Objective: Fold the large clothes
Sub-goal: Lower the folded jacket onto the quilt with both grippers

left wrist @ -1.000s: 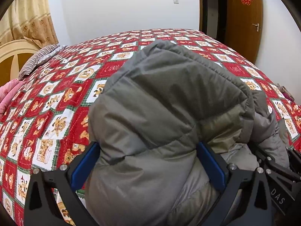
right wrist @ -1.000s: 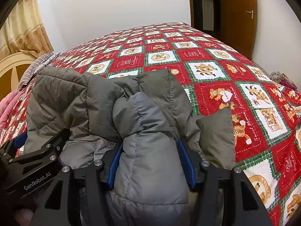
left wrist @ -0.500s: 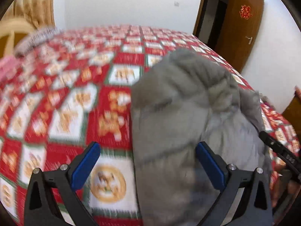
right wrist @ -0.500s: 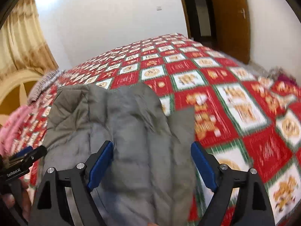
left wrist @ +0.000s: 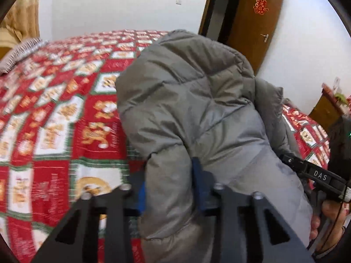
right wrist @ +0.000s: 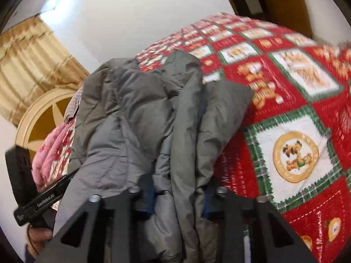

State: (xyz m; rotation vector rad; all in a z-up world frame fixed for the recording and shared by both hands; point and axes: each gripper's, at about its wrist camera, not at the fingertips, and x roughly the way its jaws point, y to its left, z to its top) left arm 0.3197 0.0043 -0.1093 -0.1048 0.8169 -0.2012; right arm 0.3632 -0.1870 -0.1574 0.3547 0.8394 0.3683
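A grey quilted puffer jacket [left wrist: 193, 100] is bunched up and lifted over the bed's red patterned quilt [left wrist: 54, 120]. My left gripper [left wrist: 169, 188] is shut on a thick fold of the jacket near its lower edge. My right gripper [right wrist: 178, 194] is shut on several gathered layers of the same jacket [right wrist: 136, 114]. The right gripper also shows at the right edge of the left wrist view [left wrist: 316, 175], and the left gripper shows at the lower left of the right wrist view [right wrist: 41, 199]. The jacket hides most of each gripper's blue pads.
The quilt [right wrist: 296, 92] covers the whole bed. A brown door [left wrist: 256, 22] stands open at the back right. A curtain [right wrist: 33, 65] and a cream headboard [right wrist: 37, 118] are at the left, with pink bedding [right wrist: 52, 151] beside it.
Both grippers were open half a second ago and have now closed on the jacket. The jacket has risen off the quilt and both views have tilted.
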